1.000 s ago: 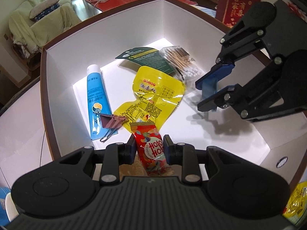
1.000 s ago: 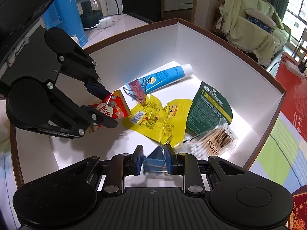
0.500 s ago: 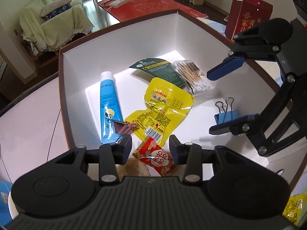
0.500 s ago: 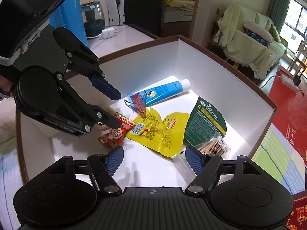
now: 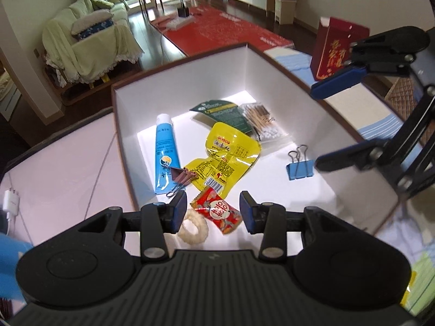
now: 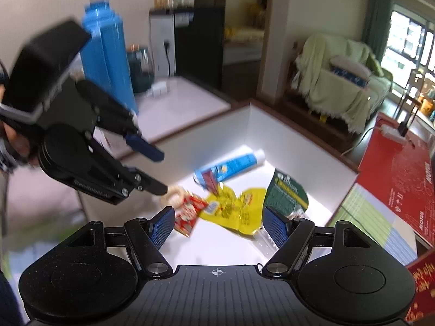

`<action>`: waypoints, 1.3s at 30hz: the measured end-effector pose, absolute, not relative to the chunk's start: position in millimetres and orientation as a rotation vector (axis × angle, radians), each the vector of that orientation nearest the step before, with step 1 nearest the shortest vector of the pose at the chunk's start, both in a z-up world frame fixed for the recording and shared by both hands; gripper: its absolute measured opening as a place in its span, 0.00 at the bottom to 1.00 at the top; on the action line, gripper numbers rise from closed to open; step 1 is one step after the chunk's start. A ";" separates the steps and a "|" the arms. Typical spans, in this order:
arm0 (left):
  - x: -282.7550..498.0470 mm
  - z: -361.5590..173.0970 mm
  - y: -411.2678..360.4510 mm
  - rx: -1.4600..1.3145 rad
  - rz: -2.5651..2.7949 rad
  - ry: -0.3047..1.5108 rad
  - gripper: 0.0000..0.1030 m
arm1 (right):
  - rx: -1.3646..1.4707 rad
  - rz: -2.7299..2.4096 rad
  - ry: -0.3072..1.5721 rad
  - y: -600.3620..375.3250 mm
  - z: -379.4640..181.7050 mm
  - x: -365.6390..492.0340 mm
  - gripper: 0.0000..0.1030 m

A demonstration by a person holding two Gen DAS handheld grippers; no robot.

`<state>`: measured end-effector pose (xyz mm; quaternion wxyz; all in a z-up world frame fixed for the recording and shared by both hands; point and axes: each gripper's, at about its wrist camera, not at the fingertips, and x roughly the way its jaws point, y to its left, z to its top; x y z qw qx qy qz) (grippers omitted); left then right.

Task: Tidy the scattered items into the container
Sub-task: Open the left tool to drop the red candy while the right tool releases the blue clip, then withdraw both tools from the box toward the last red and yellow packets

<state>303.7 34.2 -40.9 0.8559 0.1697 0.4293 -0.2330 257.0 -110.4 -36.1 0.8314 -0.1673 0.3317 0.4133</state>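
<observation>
The white-lined box (image 5: pixel 285 76) with a brown rim sits on a pale table (image 5: pixel 62 168). On its floor lie a blue tube (image 5: pixel 165 149), a brown binder clip (image 5: pixel 182 176) across the tube's lower end, a yellow snack pouch (image 5: pixel 227 157), a green packet (image 5: pixel 223 112), a bag of cotton swabs (image 5: pixel 263 122), a blue binder clip (image 5: pixel 300 168), a red candy wrapper (image 5: pixel 217 212) and a cream ring (image 5: pixel 193 228). The left gripper (image 5: pixel 213 212) hangs above the wrapper, spread wide and empty. The right gripper (image 5: pixel 326 125) is likewise parted, holding nothing. Beyond stand a draped sofa (image 5: pixel 87 43), a red floor mat (image 5: pixel 220 30), a red gift box (image 5: pixel 339 49) and a blue flask (image 6: pixel 107 62).
</observation>
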 end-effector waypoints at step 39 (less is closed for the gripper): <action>91.3 -114.8 21.4 0.131 -0.517 1.161 0.46 | -0.020 0.396 1.109 -264.6 -115.1 61.7 0.88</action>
